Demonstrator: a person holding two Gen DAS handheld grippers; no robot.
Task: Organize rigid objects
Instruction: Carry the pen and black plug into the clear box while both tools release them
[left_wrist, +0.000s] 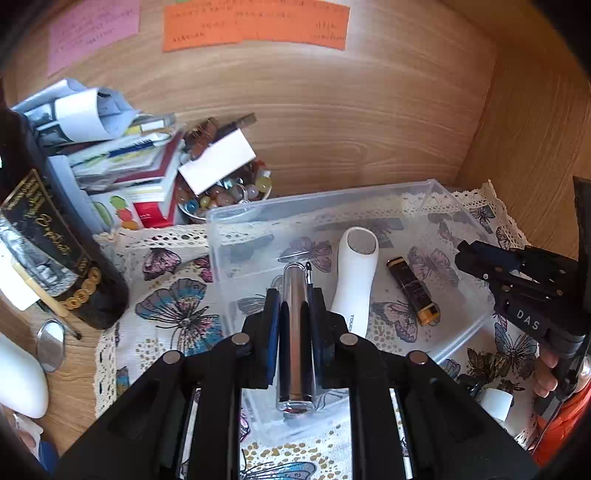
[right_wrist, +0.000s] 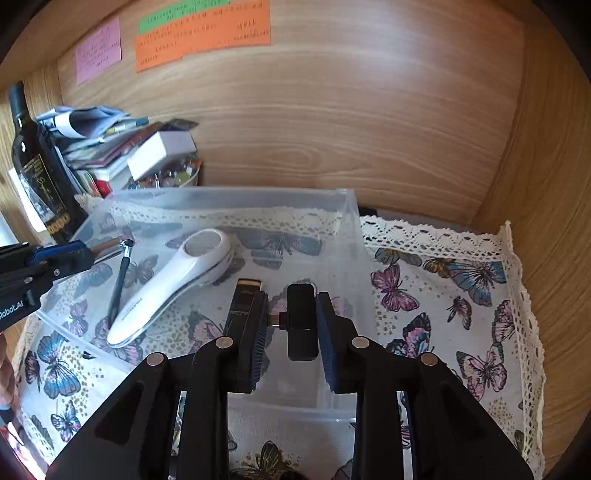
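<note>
A clear plastic bin (left_wrist: 236, 229) (right_wrist: 347, 206) stands on a butterfly cloth. In it lie a white handheld device (left_wrist: 354, 280) (right_wrist: 173, 284) and a black-and-gold tube (left_wrist: 413, 291) (right_wrist: 240, 299). My left gripper (left_wrist: 295, 295) is shut on a shiny metal tube (left_wrist: 295, 332) and holds it over the bin; a thin black brush (right_wrist: 118, 291) hangs at its tip. My right gripper (right_wrist: 291, 314) is over the bin with a small black plug-like adapter (right_wrist: 301, 321) between its pads; its connector touches the left pad and its body lies against the right pad.
A dark bottle (left_wrist: 55, 251) (right_wrist: 37, 170), a pile of books and papers (left_wrist: 122, 155) (right_wrist: 110, 147) and a bowl of beads (left_wrist: 229, 192) stand at the back left. Wooden walls (left_wrist: 369, 110) close the back and right. A small mirror (left_wrist: 50, 345) lies at left.
</note>
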